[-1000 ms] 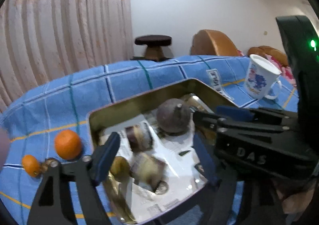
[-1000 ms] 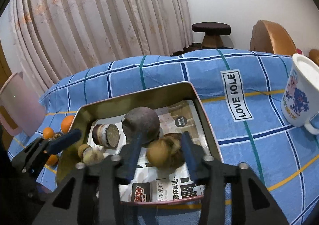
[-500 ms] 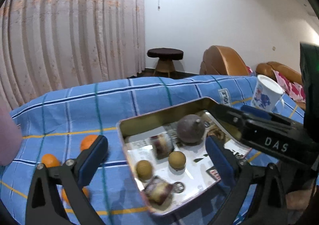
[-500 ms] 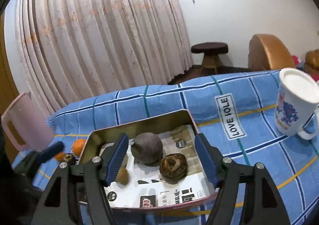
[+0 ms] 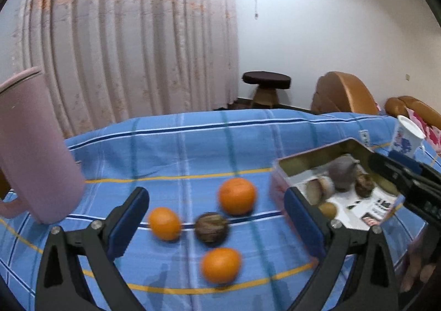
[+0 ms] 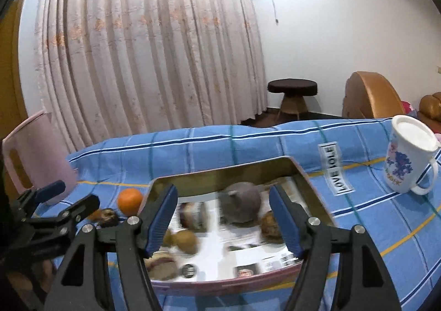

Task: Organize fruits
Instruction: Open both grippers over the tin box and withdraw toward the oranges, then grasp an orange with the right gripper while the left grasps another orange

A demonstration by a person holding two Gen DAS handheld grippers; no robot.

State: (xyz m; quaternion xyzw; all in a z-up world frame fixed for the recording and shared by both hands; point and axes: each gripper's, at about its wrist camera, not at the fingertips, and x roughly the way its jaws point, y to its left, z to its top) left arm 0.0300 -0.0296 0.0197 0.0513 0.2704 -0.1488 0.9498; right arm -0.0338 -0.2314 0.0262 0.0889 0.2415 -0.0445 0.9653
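A blue checked cloth (image 6: 193, 151) bearing a "LOVE HOLE" label (image 6: 335, 170) is lying under the tin (image 6: 275, 170) of fruit, where the right gripper (image 6: 223, 217) is hovering open and empty. The left gripper (image 5: 217, 221), spread wide and empty, is framing three oranges (image 5: 237, 195) beside the tin.

Blue plaid cloth (image 5: 193, 151) covers my work surface. On it: three oranges (image 5: 237, 195) around a dark brown round fruit (image 5: 211, 227), pink jug (image 5: 30, 151) far left, metal tin (image 6: 308, 181) with mixed fruit right of the oranges, white mug (image 6: 408, 159) beyond the tin, far right.
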